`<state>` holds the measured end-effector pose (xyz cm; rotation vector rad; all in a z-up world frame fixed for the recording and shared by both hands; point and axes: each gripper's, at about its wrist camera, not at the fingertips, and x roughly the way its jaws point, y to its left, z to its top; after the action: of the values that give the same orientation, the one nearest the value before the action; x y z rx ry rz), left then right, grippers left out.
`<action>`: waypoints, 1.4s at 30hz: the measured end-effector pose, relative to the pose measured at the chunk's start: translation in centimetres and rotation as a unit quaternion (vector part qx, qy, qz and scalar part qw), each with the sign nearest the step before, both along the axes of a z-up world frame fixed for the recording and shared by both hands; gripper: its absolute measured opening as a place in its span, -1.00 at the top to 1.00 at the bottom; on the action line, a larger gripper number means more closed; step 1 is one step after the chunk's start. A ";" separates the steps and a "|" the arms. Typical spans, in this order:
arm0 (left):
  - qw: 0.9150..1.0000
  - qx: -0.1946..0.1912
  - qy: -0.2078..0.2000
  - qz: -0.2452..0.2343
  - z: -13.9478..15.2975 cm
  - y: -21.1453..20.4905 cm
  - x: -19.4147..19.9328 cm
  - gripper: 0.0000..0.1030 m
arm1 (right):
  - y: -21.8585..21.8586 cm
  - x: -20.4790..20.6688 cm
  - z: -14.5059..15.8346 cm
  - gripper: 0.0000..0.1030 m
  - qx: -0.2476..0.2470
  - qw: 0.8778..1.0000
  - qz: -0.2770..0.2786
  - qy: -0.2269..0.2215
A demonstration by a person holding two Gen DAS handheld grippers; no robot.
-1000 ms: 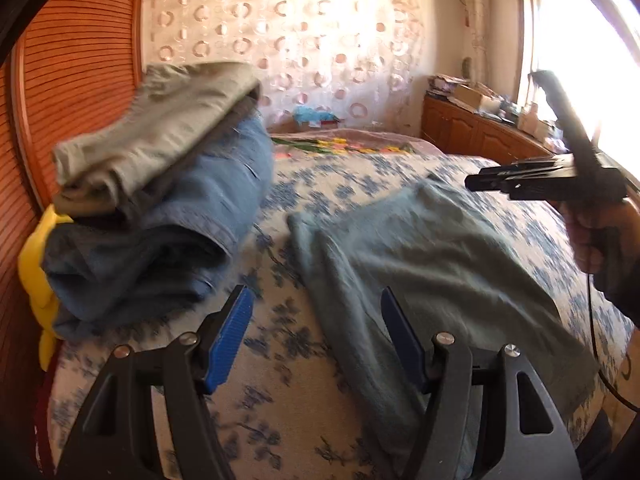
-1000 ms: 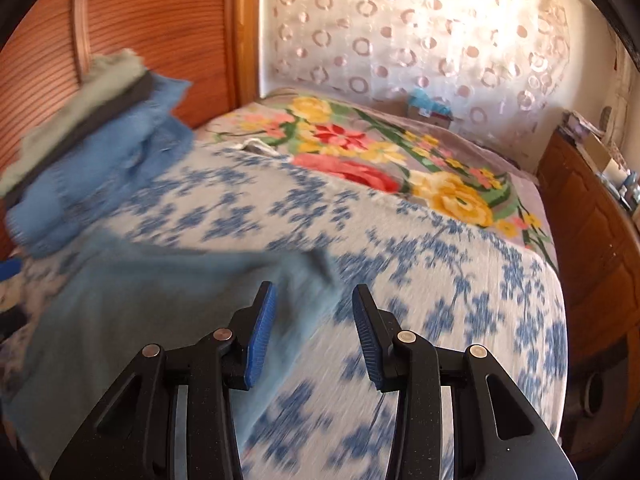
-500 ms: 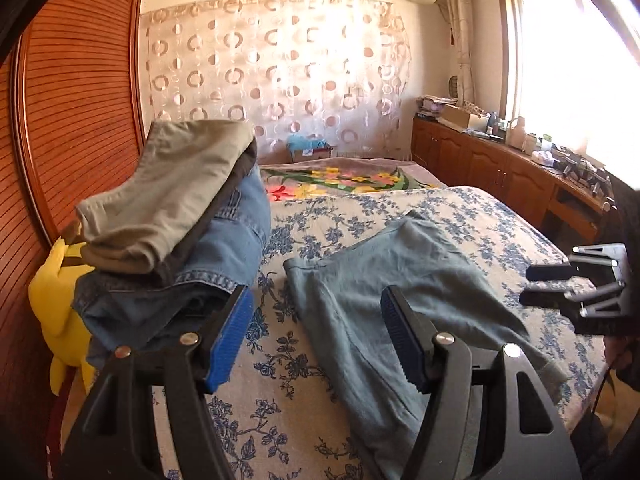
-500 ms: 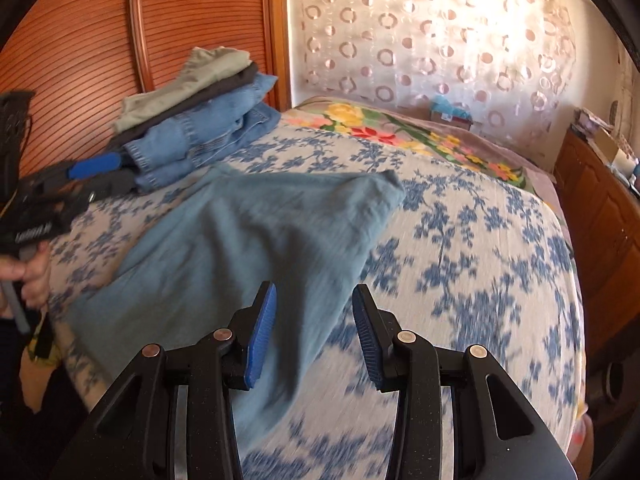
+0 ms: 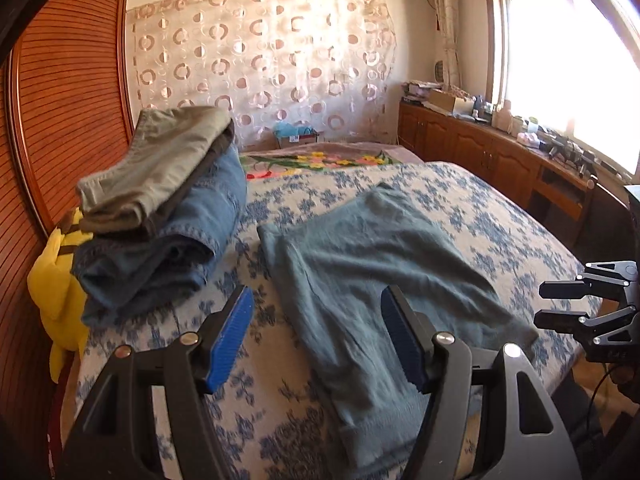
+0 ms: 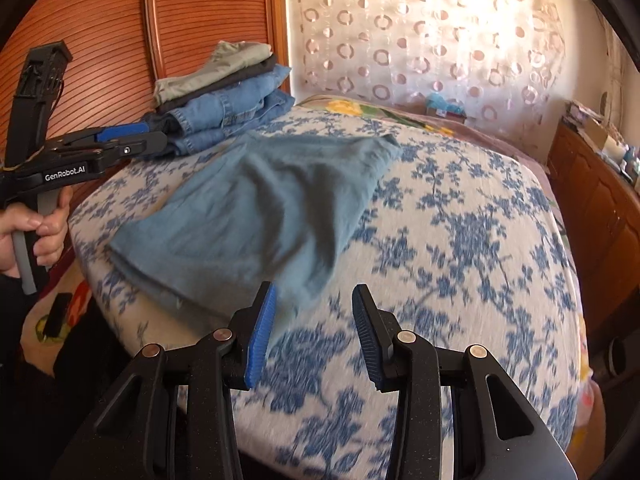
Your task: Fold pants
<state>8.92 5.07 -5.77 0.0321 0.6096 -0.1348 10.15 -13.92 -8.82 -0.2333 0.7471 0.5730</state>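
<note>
Grey-blue pants [image 5: 360,264] lie flat on the blue-flowered bedspread [image 5: 500,216], folded lengthwise; they also show in the right wrist view [image 6: 256,208]. My left gripper [image 5: 316,336] is open and empty, above the near end of the pants. My right gripper [image 6: 312,336] is open and empty, above the near bed edge beside the pants' corner. The right gripper also shows at the right edge of the left wrist view [image 5: 560,306]. The left gripper shows at the left of the right wrist view [image 6: 132,140].
A stack of folded jeans and khaki pants [image 5: 168,200] sits at the bed's left by the wooden headboard [image 5: 60,100]. A yellow soft toy [image 5: 60,292] hangs beside it. A wooden cabinet [image 5: 500,160] runs along the window wall.
Both grippers have pulled back from the pants toward the near bed edge. The right gripper has dropped lower in the left wrist view. The pants lie still.
</note>
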 end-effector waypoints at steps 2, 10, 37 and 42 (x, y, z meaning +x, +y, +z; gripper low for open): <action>1.000 -0.003 0.010 0.001 -0.6 0.0 -0.6 -0.29 | -0.2 -0.5 -0.4 0.23 0.004 1.000 -0.001 0.006; 0.999 -0.005 0.035 0.011 -2.4 0.6 -2.2 -0.29 | 0.6 -2.0 -1.5 0.24 0.006 1.000 0.010 0.016; 0.996 -0.046 0.074 -0.007 -4.6 0.6 -5.0 0.00 | -0.2 -3.7 -1.7 0.97 0.030 0.998 0.018 0.044; 0.995 -0.060 0.083 -0.019 -4.8 0.4 -5.1 0.27 | -0.6 -3.5 -0.8 0.79 0.044 0.999 0.004 0.031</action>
<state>3.82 5.45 -10.58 -0.0847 0.7655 -0.2134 6.61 -14.53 -9.59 -0.1375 0.7795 0.6207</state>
